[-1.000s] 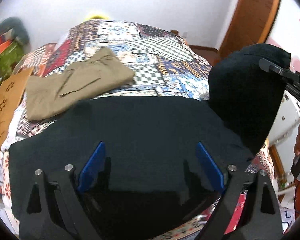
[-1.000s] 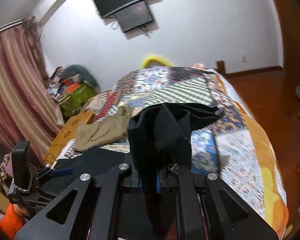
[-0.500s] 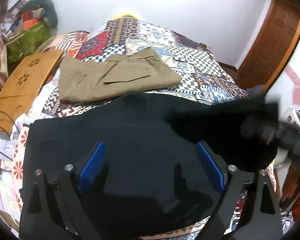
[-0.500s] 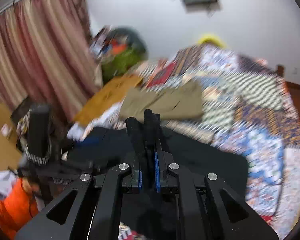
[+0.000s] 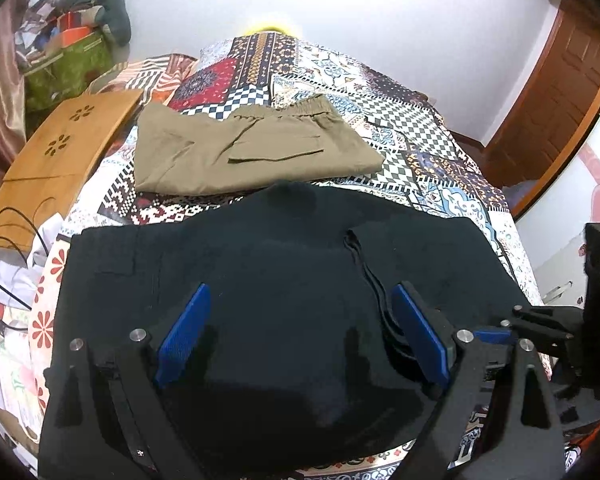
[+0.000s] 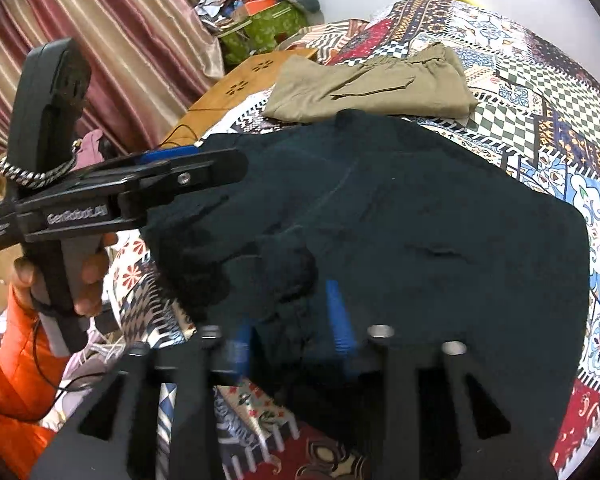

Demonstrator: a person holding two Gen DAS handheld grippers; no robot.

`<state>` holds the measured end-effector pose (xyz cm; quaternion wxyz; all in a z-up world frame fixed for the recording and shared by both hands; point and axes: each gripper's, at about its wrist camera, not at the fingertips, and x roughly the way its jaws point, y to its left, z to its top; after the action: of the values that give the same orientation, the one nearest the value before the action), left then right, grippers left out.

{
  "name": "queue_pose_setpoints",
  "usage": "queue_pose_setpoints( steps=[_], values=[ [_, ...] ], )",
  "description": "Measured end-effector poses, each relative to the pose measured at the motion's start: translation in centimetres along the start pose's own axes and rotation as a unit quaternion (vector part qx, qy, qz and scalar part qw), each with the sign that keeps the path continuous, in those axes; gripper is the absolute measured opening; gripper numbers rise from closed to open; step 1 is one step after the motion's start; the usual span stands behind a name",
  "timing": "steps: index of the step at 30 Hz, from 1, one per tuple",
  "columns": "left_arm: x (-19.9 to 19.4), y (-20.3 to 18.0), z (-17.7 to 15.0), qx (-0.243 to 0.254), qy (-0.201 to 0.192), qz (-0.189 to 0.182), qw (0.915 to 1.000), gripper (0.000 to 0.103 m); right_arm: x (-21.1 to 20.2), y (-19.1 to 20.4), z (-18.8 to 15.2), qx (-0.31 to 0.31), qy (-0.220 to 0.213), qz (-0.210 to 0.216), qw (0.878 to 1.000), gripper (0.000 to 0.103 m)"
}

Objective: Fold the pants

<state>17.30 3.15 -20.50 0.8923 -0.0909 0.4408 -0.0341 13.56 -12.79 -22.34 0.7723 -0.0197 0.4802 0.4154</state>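
Black pants (image 5: pixel 284 264) lie folded over on the patchwork bed, with one layer laid across from the right. My left gripper (image 5: pixel 300 332) is open, its blue pads spread just above the near part of the pants. In the right wrist view the black pants (image 6: pixel 420 208) fill the middle. My right gripper (image 6: pixel 292 320) has its blue pads parted around a bunched fold of the black cloth. The left gripper (image 6: pixel 204 168) shows there too, over the pants' left edge.
Folded khaki pants (image 5: pixel 244 148) lie farther up the bed, also in the right wrist view (image 6: pixel 372 84). A wooden board (image 5: pixel 60 152) leans at the bed's left side with cables near it. A green bag (image 5: pixel 68 64) and curtain stand at the left.
My right gripper swung the lifted pant end leftward across and down onto the rest of the pants, then opened its jaws. The left gripper stayed open over the pants.
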Motion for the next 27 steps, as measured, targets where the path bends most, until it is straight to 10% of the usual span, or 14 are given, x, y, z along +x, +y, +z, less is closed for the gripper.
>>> queue_pose_setpoints(
  steps=[16, 23, 27],
  values=[
    [1.6, -5.2, 0.3, 0.061, 0.018, -0.031, 0.9975, 0.093, -8.1, -6.4, -1.3, 0.076, -0.086, -0.057, 0.992, 0.054],
    [5.3, -6.6, -2.2, 0.120, 0.055, 0.036, 0.9907, 0.093, -4.8, -9.0, -4.1, 0.098, -0.025, -0.116, 0.988, 0.054],
    [5.8, -5.1, -3.2, 0.084, 0.066, 0.004, 0.9943, 0.093, -4.7, -8.5, -5.9, 0.097, -0.044, -0.117, 0.987, 0.054]
  ],
)
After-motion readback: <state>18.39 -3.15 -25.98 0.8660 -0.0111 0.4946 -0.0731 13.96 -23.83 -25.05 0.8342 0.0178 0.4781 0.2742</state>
